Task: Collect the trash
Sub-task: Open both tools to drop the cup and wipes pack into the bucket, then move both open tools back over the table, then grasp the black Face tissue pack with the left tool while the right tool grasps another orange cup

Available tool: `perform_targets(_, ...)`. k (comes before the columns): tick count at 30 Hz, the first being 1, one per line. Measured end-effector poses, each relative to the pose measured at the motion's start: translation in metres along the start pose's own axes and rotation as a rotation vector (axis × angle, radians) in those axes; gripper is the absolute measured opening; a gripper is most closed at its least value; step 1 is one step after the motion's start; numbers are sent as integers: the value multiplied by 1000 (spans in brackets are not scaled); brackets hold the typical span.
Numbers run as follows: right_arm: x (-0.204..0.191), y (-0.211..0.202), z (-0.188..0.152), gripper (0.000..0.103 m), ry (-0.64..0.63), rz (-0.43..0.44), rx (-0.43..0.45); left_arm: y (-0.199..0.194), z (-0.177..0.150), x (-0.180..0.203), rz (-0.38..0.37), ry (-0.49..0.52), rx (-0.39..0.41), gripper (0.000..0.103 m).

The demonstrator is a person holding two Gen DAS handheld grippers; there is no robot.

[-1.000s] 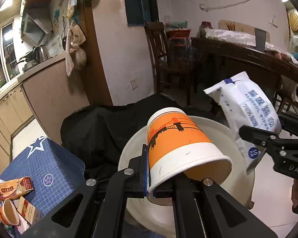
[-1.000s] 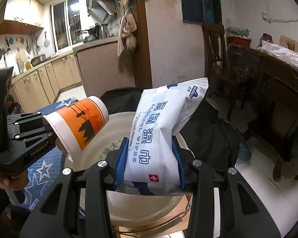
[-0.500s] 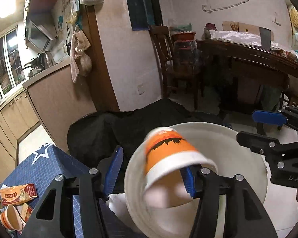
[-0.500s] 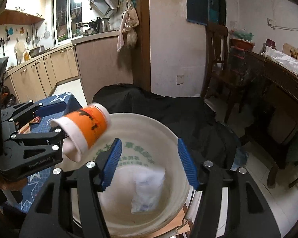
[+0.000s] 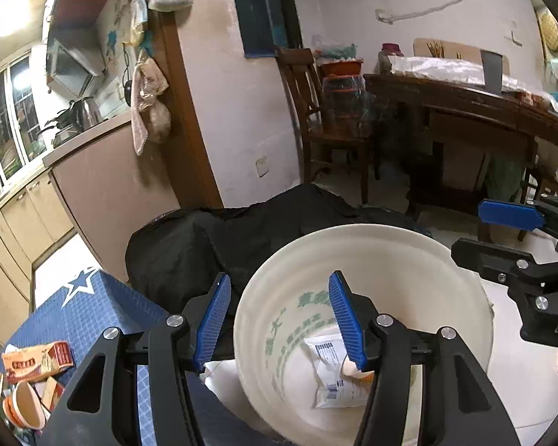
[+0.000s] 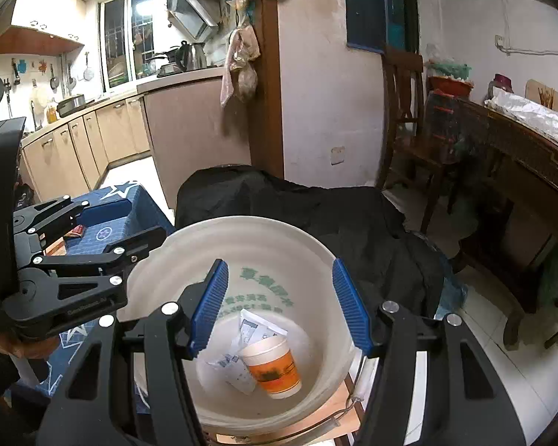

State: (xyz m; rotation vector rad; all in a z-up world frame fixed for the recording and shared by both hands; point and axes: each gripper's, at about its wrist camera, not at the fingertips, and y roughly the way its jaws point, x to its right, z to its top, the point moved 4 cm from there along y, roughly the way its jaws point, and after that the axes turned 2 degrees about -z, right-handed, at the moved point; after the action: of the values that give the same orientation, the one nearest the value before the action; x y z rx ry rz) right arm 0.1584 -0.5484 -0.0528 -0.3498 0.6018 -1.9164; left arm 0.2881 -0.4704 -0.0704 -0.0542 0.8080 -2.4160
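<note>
Both grippers, left gripper (image 5: 279, 316) and right gripper (image 6: 281, 303), hang released above the bucket (image 6: 160, 256); only the right view shows the orange cup (image 6: 273, 369) whole, lying on the wipes packet (image 6: 238, 353) inside the bucket, below them.

cup (image 5: 355, 371) mostly hidden, bucket (image 5: 353, 245) print perhaps illegible

- A lived-in home: kitchen counter (image 6: 178, 74) with kettle (image 6: 191, 55), beige cabinets (image 6: 74, 145), barred window (image 6: 124, 41).
- Adjoining dining area: wooden chair (image 6: 405, 111), dark wooden table (image 5: 465, 100).
</note>
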Motion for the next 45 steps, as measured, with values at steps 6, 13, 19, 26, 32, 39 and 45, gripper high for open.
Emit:
perform_targets(6,-22,-5,0,56,-21,51,14,-33,-20,-19,22,-52,35,57)
perform_targets(13,-72,-5,-7,56,-85,132,14,-69,-73,-50,96,-103,1,57)
perform_targets(19,-120,-6,-19,56,-112,220,17,-102,-126,-89,245,-136,-51,57)
perform_targets(26,-191,2,-44,60,-165,352,-44,-154,-179,-145,435,-242,-84,57)
perform_targets(32,-248,3,-60,61,-212,429,-68,-207,-229,-190,598,-402,-133,59)
perform_targets(39,-297,4,-70,73,-268,475,-53,-273,-280,-234,800,-593,-140,63)
perform_targets(45,-328,17,-72,89,-284,514,-82,-279,-317,-257,757,-730,-190,64)
